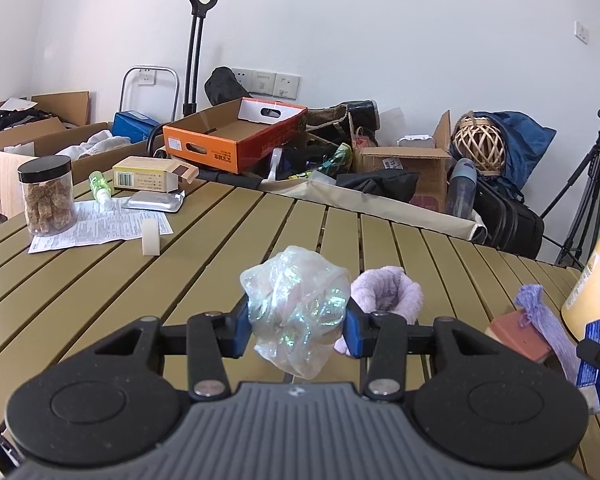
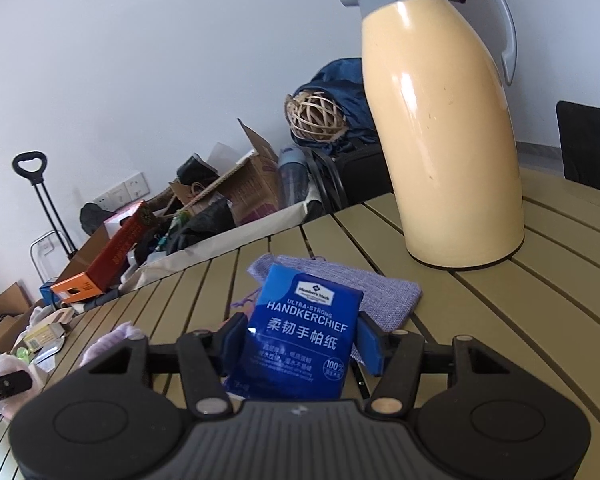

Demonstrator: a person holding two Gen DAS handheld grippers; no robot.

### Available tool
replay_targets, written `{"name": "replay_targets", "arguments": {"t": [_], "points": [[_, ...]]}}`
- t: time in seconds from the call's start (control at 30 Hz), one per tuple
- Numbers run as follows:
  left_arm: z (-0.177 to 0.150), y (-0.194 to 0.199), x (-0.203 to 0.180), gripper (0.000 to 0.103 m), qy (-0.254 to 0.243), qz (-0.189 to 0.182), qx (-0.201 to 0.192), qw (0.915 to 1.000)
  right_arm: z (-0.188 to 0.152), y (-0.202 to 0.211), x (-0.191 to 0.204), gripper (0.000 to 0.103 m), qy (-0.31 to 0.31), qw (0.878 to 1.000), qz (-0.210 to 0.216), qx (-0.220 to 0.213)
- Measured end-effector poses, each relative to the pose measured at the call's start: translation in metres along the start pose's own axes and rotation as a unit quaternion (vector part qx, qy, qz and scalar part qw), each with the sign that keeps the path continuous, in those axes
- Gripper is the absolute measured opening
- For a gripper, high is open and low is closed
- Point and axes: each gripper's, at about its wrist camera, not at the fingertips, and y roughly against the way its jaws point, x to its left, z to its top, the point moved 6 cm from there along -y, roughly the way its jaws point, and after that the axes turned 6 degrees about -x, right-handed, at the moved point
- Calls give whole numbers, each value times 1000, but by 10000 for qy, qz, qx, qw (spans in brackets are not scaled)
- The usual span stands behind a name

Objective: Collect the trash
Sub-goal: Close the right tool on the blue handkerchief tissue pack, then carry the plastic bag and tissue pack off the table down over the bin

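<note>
left gripper [image 1: 296, 326] is clenched on crumpled clear plastic [image 1: 296, 304], held just above the slatted table [image 1: 204, 248]. right gripper [image 2: 300, 346] grasps a blue tissue pack [image 2: 300, 332] near the yellow jug [image 2: 444, 128]. advise holding both grips firm, lifting clear of the table before carrying.

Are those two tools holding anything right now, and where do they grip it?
Left tool: crumpled plastic wrap, squeezed at its sides. Right tool: blue handkerchief pack, by its side edges.

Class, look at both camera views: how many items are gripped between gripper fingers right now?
2. A crumpled clear plastic bag sits in the left gripper; a blue handkerchief pack sits in the right gripper. Nothing else is visibly gripped.
</note>
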Motion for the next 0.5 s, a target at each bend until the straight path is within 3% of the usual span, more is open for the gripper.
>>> {"name": "replay_targets", "arguments": {"t": [0.5], "points": [[-16, 45, 1, 45, -225, -121, -189, 9995, -13, 54, 24, 57, 390, 9982, 438, -102]]}}
